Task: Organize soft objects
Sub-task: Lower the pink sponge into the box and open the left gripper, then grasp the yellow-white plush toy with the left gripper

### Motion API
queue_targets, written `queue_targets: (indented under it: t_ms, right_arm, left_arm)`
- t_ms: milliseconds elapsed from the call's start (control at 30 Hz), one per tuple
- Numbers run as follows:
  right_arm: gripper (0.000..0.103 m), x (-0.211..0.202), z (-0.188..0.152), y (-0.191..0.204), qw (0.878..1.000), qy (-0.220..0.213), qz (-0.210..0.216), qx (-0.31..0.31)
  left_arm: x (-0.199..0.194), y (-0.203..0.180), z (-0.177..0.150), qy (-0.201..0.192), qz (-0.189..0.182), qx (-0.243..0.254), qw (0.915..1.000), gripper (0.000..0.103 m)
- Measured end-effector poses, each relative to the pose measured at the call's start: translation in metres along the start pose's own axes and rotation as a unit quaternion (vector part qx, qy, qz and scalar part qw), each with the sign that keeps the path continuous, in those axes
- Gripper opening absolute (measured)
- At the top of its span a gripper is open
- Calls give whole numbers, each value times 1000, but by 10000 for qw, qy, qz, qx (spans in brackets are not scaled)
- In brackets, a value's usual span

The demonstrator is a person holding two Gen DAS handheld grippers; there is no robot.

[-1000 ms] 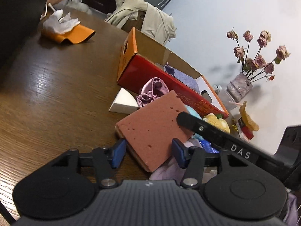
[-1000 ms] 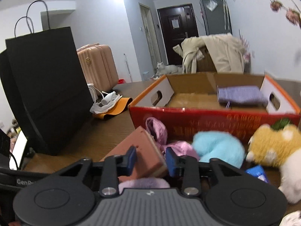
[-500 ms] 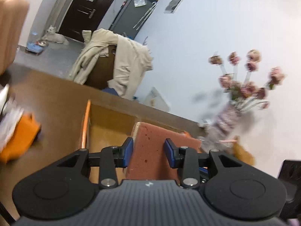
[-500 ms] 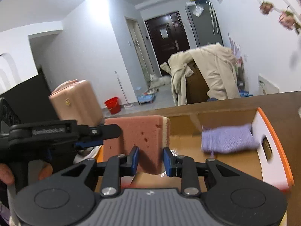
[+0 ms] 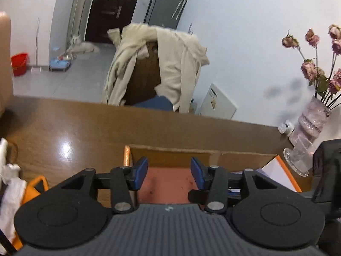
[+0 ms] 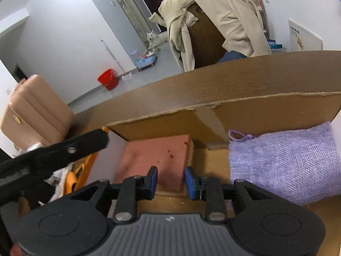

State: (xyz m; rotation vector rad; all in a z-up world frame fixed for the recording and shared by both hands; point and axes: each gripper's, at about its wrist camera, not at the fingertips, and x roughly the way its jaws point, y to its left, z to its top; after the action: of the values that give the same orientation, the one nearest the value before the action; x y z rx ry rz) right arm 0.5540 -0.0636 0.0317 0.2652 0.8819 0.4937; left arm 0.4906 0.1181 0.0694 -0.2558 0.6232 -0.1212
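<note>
Pink sponge (image 6: 157,157) flat inside cardboard box (image 6: 255,102), beside purple knitted pouch (image 6: 285,162).

Sponge's (image 5: 168,183) near end perhaps behind gripper body.

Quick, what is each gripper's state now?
Left gripper: jaws opening, nothing gripped; pink sponge lies just beyond them.
Right gripper: jaws opening, nothing gripped, same sponge beyond.

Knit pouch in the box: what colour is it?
Lilac, an open knit pouch with a matching loop; the right wrist view shows it best.
</note>
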Motion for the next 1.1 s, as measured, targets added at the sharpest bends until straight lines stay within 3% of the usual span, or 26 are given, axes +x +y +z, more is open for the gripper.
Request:
queue_targets:
  t_ms: [200,267,300,367,500,600,733,933,1033,1100]
  right_arm:
    - [35,-76,2,17,9965,-660,-225,-458]
    - [41,-119,-6,23,9921,-1002,-342,-667]
    - [43,-145,-14,26,9887,-1198,-437,-785]
    - [57,-188,-32,30,9815,-1514,-593,-1008]
    - [68,-266,-85,36,9615,-2141,-1039,-1373]
    - [76,-304,-133,36,9476,-2452,-1405,-1491]
    - [80,-326,-207,33,9351,-2756,-1640,-1504]
    - [85,-317,-331,17,9370,-2866,-1632,-1150]
    - [85,-307,-354,7,9490,-2418,-1639,-1184]
    - [85,-311,-360,1,9448,-2448,-1857,-1137]
  left_arm:
    - [-56,-20,6,-379,-34,436,9983,56]
    - [-86,-32,0,-618,-122,750,9952,66]
    - [-103,-39,-6,-770,-147,902,9928,70]
    - [-133,-48,-21,-1118,-57,1041,9882,80]
    - [-189,-63,-63,-1436,39,1369,9801,82]
    - [-227,-66,-96,-1702,-105,1476,9742,93]
    - [-262,-64,-144,-1682,-337,1441,9746,94]
    - [-291,-61,-221,-1448,-563,1363,9784,97]
    - [-290,-73,-234,-1257,-657,1548,9777,97]
    - [-291,-79,-237,-1295,-685,1628,9757,97]
